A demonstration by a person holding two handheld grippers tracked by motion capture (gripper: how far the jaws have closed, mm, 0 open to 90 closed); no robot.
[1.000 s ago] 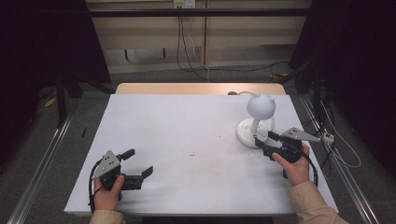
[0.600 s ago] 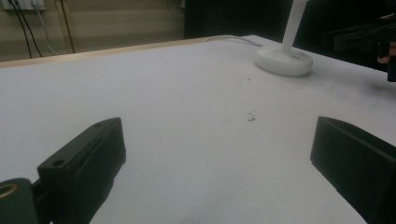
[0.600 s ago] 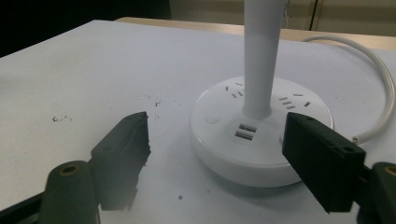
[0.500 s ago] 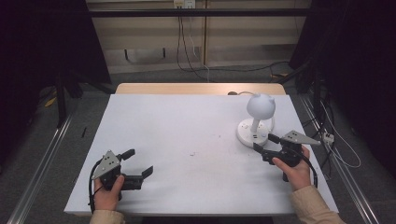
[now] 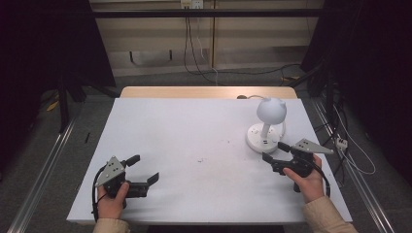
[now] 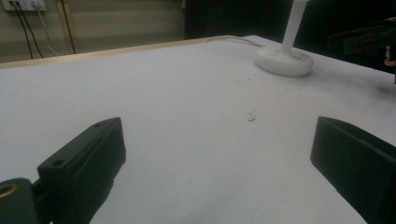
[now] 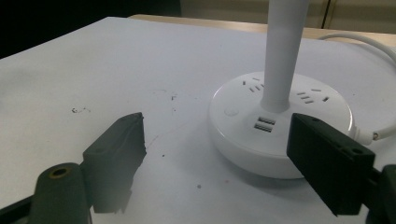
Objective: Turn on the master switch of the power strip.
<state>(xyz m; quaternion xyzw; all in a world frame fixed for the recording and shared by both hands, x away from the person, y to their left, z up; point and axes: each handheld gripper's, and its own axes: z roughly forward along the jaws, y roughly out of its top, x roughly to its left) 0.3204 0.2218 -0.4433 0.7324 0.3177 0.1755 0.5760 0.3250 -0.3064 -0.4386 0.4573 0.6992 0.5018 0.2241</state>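
Observation:
A white desk lamp stands at the right of the white table [image 5: 194, 126], with a globe head [image 5: 271, 110] on a stem over a round base [image 5: 265, 138]. That base [image 7: 280, 121] carries sockets and USB ports around the stem [image 7: 282, 51]. My right gripper [image 5: 274, 151] sits just short of the base, pointing at it. Its jaws have just been opening, and the right gripper [image 7: 217, 123] stands open with nothing between the jaws. My left gripper [image 5: 144, 168] rests open near the front left; the left gripper [image 6: 218, 135] has bare table ahead and the lamp base [image 6: 283, 60] far off.
The lamp's white cable [image 7: 355, 44] runs off behind the base toward the table's right edge. A wooden strip [image 5: 194, 92] borders the far side. On the floor at right lie cables and a white plug strip [image 5: 340, 142]. Small dark specks [image 5: 200, 159] mark the table's middle.
The right gripper has drawn back a little from the lamp base toward the person, and its jaws stand wider apart. The left gripper has not moved.

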